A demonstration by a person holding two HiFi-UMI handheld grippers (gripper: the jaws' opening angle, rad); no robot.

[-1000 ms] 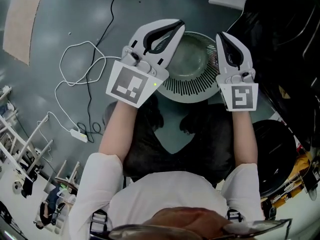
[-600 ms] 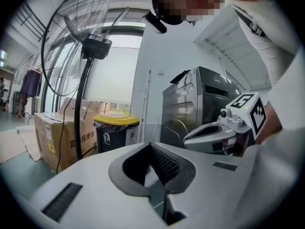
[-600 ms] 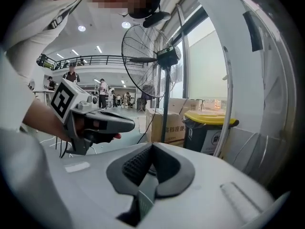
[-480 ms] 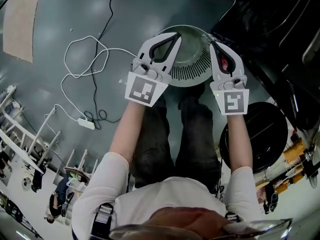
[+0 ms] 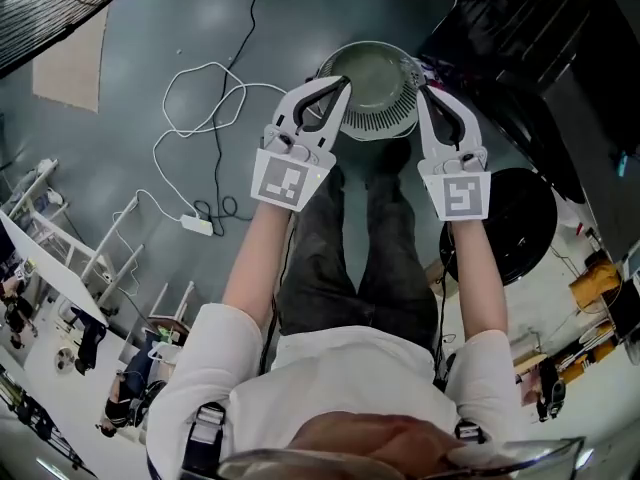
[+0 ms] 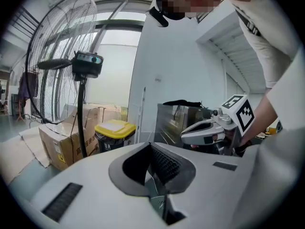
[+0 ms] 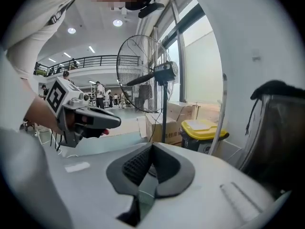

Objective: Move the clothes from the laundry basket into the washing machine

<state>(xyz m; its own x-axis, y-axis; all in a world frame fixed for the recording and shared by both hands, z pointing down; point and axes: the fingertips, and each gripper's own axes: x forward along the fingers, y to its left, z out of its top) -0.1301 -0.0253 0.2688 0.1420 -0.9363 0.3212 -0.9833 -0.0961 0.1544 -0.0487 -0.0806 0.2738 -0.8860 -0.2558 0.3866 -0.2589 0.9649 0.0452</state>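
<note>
Your left gripper (image 5: 340, 88) and right gripper (image 5: 424, 96), both closed on nothing, hover over the round pale-green slatted plastic laundry basket (image 5: 375, 125) on the grey floor (image 5: 150, 48); it looks empty, unloading likely done, so next peer inside to confirm

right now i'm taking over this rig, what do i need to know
Left gripper: shut, nothing in it.
Right gripper: shut, nothing in it.
Both are held over the laundry basket on the floor; it looks empty.
The round black thing on the person's right may be the washing machine; what is in it cannot be seen.
Left: check the basket, otherwise likely done.
</note>
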